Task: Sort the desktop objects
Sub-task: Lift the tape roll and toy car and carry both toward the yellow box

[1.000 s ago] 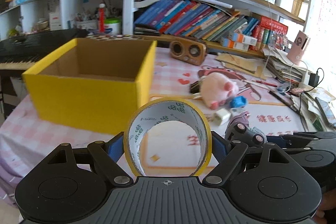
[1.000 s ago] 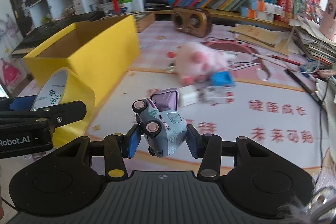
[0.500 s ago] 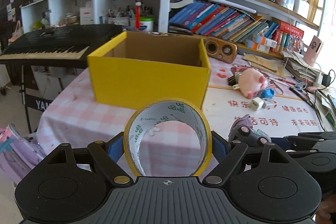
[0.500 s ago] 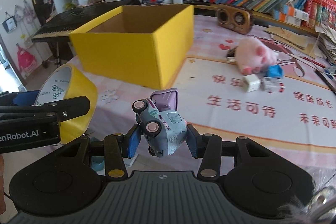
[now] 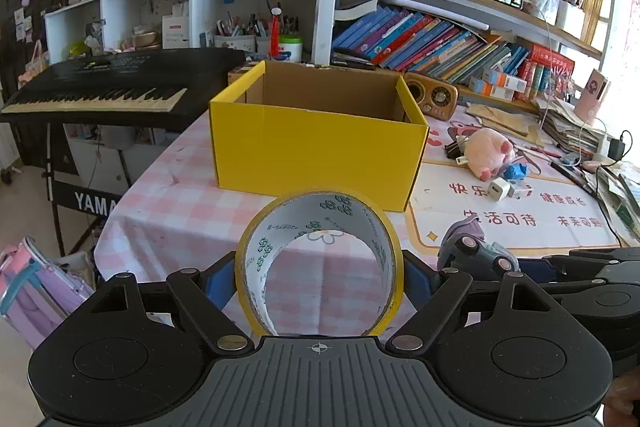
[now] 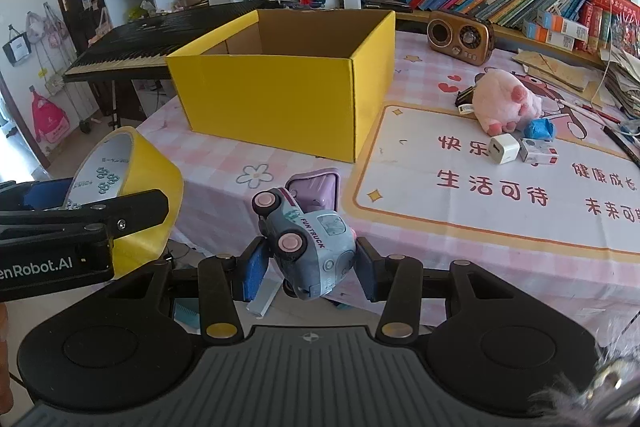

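In the left wrist view, the left gripper [image 5: 319,281] squeezes one roll of yellow tape [image 5: 319,261] between its two blue pads [image 5: 219,283]. The roll stands on its edge, and you can see the tablecloth through its hole. The gripper is up in the air by the near edge of the table [image 5: 180,203]. One open yellow cardboard box [image 5: 318,147] sits on the table past the tape, near the left edge. To the right of the box lie one pink plush pig [image 5: 489,154], one white charger plug [image 5: 499,189] and one blue crumpled thing [image 5: 516,171]. One wooden radio [image 5: 432,95] stands behind the box, near the far edge. One black keyboard piano [image 5: 108,87] stands off the table's left side.

In the right wrist view, the right gripper [image 6: 310,271] pinches one blue-grey toy truck [image 6: 308,247] with pink wheels. The truck is tilted, with two wheels showing. It hangs over the near edge of the table [image 6: 460,239]. The tape roll [image 6: 128,195] shows at the left, held in the other tongs. The yellow box [image 6: 280,95] is ahead, well apart from the truck. The pig [image 6: 504,103], the plug [image 6: 502,149], one small white box [image 6: 538,151] and the radio [image 6: 460,35] are on the right.
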A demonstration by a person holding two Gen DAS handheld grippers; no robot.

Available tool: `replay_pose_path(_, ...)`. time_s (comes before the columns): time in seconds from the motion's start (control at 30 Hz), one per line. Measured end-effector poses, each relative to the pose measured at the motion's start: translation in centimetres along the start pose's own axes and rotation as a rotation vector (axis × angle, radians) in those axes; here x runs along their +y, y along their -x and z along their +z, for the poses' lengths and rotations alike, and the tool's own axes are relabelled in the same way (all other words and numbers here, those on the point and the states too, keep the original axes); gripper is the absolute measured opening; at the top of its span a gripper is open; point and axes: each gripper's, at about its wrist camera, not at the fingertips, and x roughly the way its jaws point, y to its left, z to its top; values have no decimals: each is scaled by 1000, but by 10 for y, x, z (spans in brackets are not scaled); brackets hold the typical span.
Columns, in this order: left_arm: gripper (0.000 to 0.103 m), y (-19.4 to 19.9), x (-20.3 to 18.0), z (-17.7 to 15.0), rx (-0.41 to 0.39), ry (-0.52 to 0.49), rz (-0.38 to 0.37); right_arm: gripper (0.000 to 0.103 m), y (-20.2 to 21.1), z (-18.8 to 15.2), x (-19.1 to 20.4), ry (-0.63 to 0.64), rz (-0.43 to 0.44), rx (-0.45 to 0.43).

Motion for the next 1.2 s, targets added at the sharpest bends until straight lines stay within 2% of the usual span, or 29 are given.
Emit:
replay_pose_path(0.57,83,6,15,-5,-15,27,-11,44,2,-2,19,35,-4,5)
replay_pose_path(1.2,83,4,17,-2,-13,23,-16,44,1,-1,21,30,-5,5)
